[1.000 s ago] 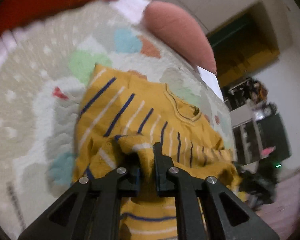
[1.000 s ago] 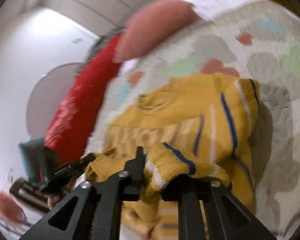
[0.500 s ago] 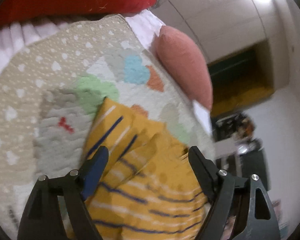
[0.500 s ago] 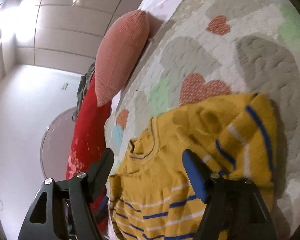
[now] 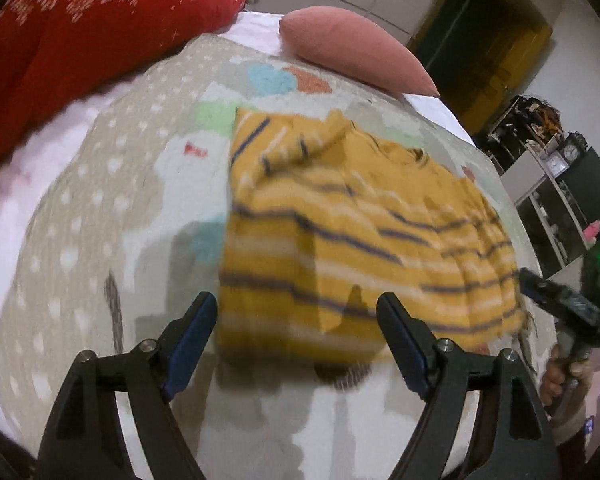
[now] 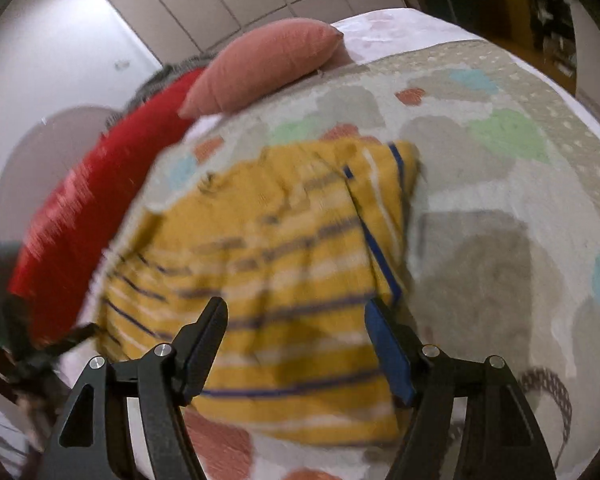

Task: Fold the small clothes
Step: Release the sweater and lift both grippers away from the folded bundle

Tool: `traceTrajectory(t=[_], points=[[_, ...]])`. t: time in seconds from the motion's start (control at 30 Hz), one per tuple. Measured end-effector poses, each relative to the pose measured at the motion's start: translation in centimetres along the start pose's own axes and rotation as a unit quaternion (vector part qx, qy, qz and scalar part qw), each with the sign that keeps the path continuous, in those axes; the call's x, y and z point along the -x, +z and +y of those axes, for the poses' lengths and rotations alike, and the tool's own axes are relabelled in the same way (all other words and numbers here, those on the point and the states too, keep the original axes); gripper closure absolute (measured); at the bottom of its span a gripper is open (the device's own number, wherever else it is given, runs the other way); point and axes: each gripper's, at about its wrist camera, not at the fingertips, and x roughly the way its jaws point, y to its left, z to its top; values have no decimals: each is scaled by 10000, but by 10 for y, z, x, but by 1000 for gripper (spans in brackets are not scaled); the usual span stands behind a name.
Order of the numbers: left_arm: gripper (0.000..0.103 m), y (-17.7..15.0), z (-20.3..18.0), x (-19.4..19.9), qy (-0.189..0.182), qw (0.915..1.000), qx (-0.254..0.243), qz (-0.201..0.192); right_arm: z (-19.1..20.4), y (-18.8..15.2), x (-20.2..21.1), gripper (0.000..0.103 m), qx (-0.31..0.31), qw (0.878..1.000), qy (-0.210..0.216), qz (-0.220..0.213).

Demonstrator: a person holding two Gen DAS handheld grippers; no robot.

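A small yellow sweater with navy and white stripes (image 5: 352, 240) lies on the patterned quilt (image 5: 100, 208), its sleeves folded in over the body. It also shows in the right wrist view (image 6: 284, 264). My left gripper (image 5: 296, 312) is open and empty, above the sweater's near hem. My right gripper (image 6: 296, 316) is open and empty, above the lower part of the sweater. The right gripper and the hand holding it show at the right edge of the left wrist view (image 5: 572, 312).
A pink pillow (image 5: 356, 52) and a red cushion (image 5: 80, 28) lie at the far side of the bed; both also show in the right wrist view, pillow (image 6: 260, 68) and cushion (image 6: 100, 200). Shelves (image 5: 552, 176) stand beyond the bed's right side.
Both grippers were shut on sweater fabric a second ago. They have let go, opened wide and pulled back. The sweater now lies folded on the quilt.
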Motion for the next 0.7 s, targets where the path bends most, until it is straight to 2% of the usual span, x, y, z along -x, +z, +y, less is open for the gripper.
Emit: traceTrajectory(t=[0.03,0.07,0.1,0.13,0.23,0.33,0.43,0.47,0.53,0.6,0.63,0.7], points=[[22,-7,0,5,-7,10000,35,-12,1,-5,-7,28,20,10000,-30,82],[22,-14,-2,9,12,10000,60,-34,-1,-10,-12,33,34,9998,16,174],[22,-21,-4,14,16,10000,82,-49,-1,-14,-16,60,68,9996,130,252],[22,-26,-7,17,1,9999,98,-58,0,-16,-19,76,94,9990,285,339],[22,-43,-14,29,-32,9999,130,-106,-6,-14,-17,89,2,9991,340,263],[22,-58,-19,37,43,9997,164,-153,-17,-10,-10,90,-76,9996,-232,138],[22,-64,-18,40,16,9996,269,-126,-18,-10,-9,90,120,9972,-722,150],[22,-67,-18,42,11,9995,304,-115,-15,-10,-10,88,174,9962,-835,172],[22,-71,-18,45,48,9995,293,-143,-12,-11,-8,72,232,9941,-1046,169],[22,-74,-19,48,134,9995,216,-199,-15,-10,-1,71,171,9948,-994,119],[22,-75,-20,50,193,9994,166,-231,-17,-10,2,64,104,9954,-949,104],[22,-78,-23,54,299,9991,61,-294,-23,-11,13,58,-23,9959,-905,67]])
